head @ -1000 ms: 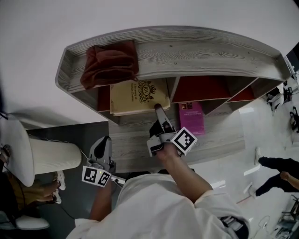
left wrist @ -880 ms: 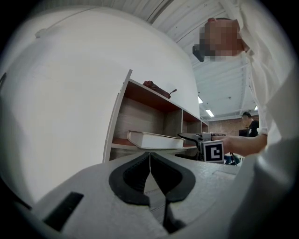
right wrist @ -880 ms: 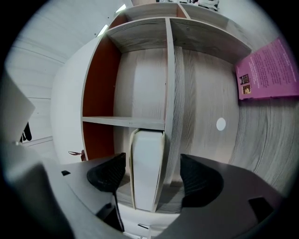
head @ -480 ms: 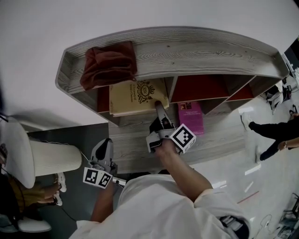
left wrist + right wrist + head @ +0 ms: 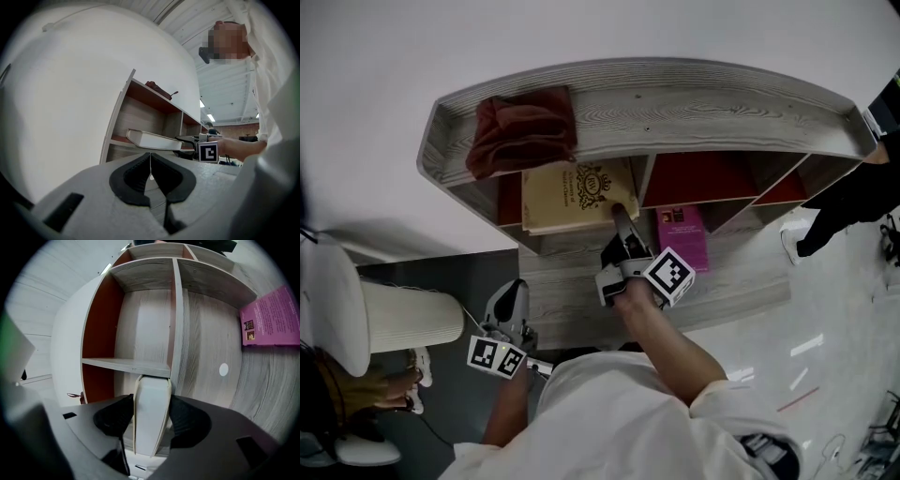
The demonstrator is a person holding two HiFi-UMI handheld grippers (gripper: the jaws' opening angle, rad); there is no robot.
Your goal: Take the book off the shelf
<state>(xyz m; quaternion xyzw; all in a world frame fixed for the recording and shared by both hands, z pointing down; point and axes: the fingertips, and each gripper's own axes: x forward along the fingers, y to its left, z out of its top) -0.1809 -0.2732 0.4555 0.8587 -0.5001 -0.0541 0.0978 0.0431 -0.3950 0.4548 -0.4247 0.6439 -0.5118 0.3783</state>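
Observation:
A tan book with a dark crest lies flat in the left compartment of the grey wooden shelf, its front edge sticking out. My right gripper reaches to the book's right front corner. In the right gripper view the book stands between the black pads, which are closing and touch both covers. My left gripper hangs low beside the person's body, shut and empty. Its own view shows the pads together and the book farther off.
A dark red cloth lies on the shelf's top, above the book. A pink book lies flat on the lower ledge, right of my right gripper. A white cylinder stands at the left. A person in dark clothes stands at the shelf's right end.
My right gripper has stayed at the book's corner. The left gripper has barely moved. The person in dark clothes has walked closer to the shelf's right end.

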